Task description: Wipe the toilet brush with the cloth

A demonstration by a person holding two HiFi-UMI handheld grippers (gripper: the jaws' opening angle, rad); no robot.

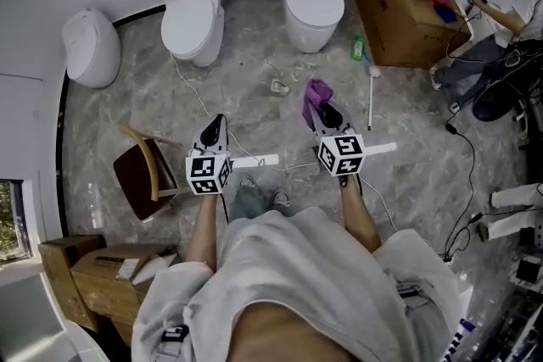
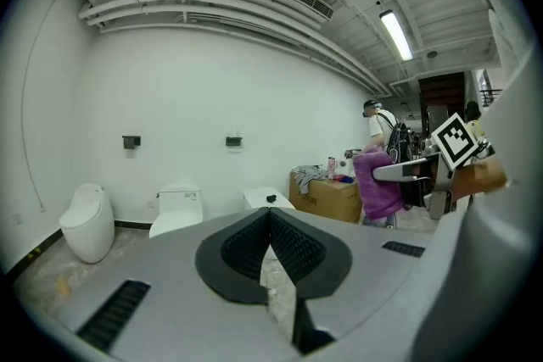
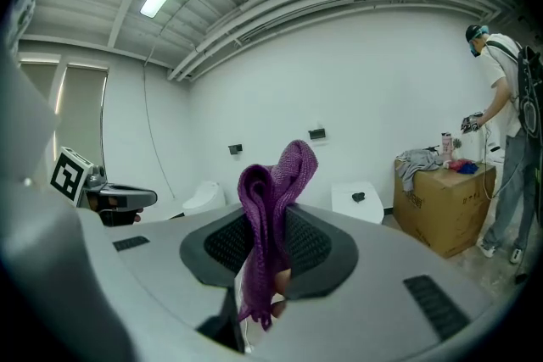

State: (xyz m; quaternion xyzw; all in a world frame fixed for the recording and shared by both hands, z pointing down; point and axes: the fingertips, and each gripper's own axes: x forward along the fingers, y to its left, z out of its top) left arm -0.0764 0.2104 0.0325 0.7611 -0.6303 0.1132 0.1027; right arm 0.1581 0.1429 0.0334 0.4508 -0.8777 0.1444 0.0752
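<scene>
Head view: toilet brush (image 1: pixel 371 97) lies on the floor, ahead and right of my right gripper (image 1: pixel 327 111). Open floor (image 1: pixel 254 68) runs from my left gripper (image 1: pixel 217 125) to the toilets (image 1: pixel 193 8).
Left gripper view: jaws together, empty.
Right gripper view: jaws clamped on the purple cloth (image 3: pixel 271 191).

We hold our left forearm (image 1: pixel 202 231) and right forearm (image 1: pixel 361 220) out ahead, side by side and apart, both pointing forward and slightly down. Our left hand-held gripper (image 1: pixel 219 123) has its jaws pressed together with nothing between them. Our right hand-held gripper (image 1: pixel 328 114) clamps a purple cloth (image 3: pixel 270 182), which rises above the jaws and hangs below them.
</scene>
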